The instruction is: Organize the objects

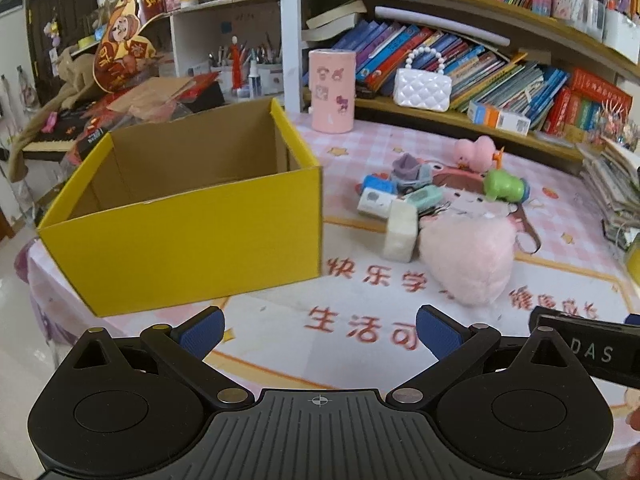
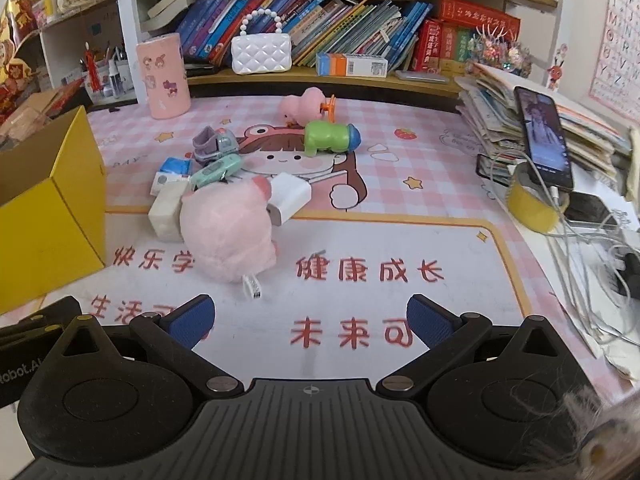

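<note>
Both grippers hover low over the counter (image 2: pixel 400 240) with jaws spread wide and nothing between them: the left gripper (image 1: pixel 320 330) faces the open yellow box (image 1: pixel 188 236), the right gripper (image 2: pixel 310 322) the toy heap. Just right of the box lies a pink plush pig (image 2: pixel 228 232), touching a white block (image 2: pixel 166 214) and a white charger (image 2: pixel 290 196); a green toy (image 2: pixel 330 136) sits farther back.

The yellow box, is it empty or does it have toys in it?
Empty as far as visible: the yellow box shows only bare brown walls; its floor is hidden.
</note>
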Demonstrator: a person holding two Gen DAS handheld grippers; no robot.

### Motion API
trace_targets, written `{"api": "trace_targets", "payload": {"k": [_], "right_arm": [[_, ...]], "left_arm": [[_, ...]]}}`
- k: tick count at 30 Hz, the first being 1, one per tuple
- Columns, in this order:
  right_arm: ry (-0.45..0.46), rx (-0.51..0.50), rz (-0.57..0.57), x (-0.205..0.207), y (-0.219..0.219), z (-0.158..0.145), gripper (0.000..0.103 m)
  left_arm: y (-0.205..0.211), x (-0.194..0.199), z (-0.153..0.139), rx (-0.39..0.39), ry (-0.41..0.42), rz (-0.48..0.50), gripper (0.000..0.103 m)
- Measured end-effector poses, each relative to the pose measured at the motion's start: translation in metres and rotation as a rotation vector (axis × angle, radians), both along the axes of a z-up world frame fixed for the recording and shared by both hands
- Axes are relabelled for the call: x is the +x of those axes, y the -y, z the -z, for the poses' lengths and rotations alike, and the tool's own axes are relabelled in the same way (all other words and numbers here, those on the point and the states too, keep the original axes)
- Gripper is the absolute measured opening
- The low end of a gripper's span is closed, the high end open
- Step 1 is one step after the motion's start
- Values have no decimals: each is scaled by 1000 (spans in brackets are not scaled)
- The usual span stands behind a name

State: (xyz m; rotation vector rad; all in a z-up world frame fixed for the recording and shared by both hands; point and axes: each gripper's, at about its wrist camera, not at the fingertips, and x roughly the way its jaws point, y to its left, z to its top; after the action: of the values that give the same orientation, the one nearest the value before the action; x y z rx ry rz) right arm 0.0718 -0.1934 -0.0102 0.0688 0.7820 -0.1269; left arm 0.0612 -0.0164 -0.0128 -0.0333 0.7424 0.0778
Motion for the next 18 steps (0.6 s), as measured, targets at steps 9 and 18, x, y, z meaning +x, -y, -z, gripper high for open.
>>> {"api": "trace_targets", "payload": {"k": [9, 18], "right_arm": [[77, 94, -97, 20, 24, 3, 103], [68, 101, -268, 62, 13, 16, 103]], "left_arm": [[8, 14, -1, -31, -22, -81, 103], [-7, 12, 0, -12, -53, -228, 103]]}}
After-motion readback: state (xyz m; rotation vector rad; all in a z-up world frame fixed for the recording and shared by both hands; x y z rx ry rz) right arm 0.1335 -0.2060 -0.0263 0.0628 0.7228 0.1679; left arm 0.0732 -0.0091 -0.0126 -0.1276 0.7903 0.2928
